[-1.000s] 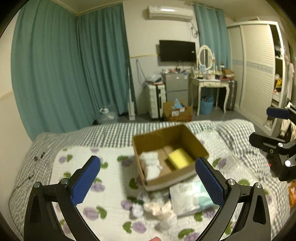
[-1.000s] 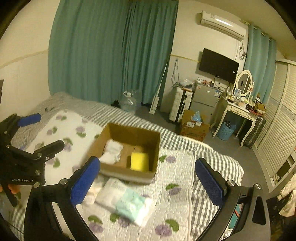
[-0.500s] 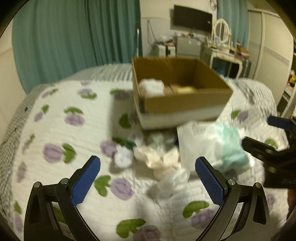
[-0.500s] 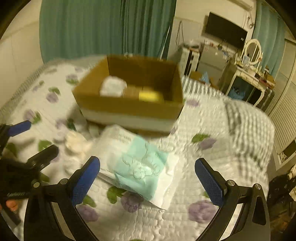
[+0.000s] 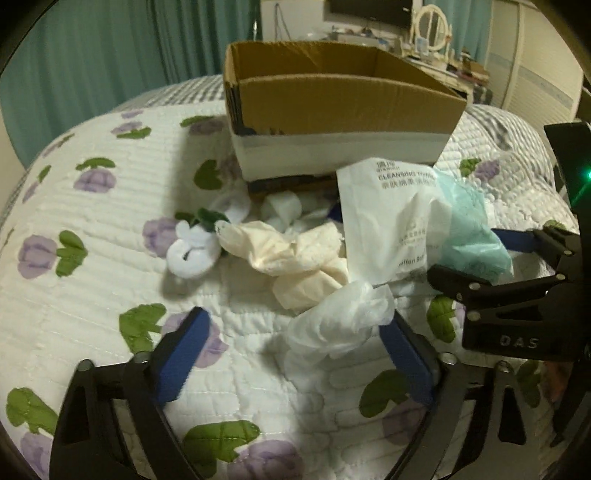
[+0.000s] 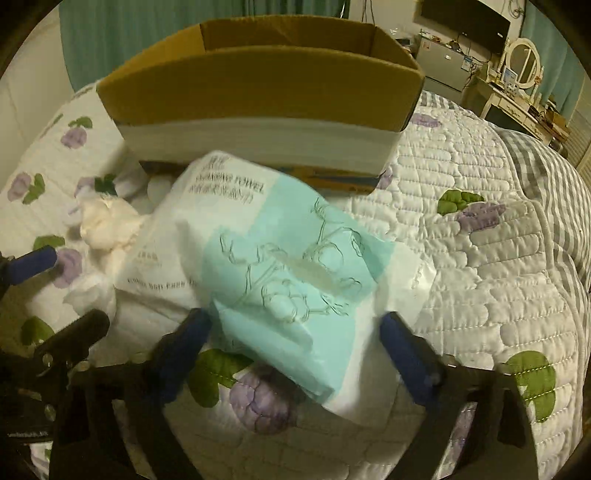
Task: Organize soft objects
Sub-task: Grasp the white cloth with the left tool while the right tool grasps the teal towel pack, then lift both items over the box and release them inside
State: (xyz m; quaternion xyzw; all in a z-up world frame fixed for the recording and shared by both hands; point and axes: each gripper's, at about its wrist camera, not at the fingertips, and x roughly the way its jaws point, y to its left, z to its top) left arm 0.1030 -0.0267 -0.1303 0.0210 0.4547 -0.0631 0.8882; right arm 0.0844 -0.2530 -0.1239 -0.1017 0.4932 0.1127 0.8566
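Where floral quilt (image 5: 92, 229) covers bed – teal curtains (image 5: 110, 48) behind; left gripper (image 5: 295, 354), right gripper (image 6: 295, 343) fingers wide.

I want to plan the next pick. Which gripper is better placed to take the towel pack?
Right. The right gripper is open with the towel pack between its fingers; the left gripper faces the crumpled white plastic.

A home bedroom. A bed (image 5: 92, 221) under a white quilt with purple flowers fills the frame; teal curtains (image 5: 110, 48) hang upper left. Upper right stand a vanity mirror (image 6: 522, 62) and wall television (image 6: 465, 16).
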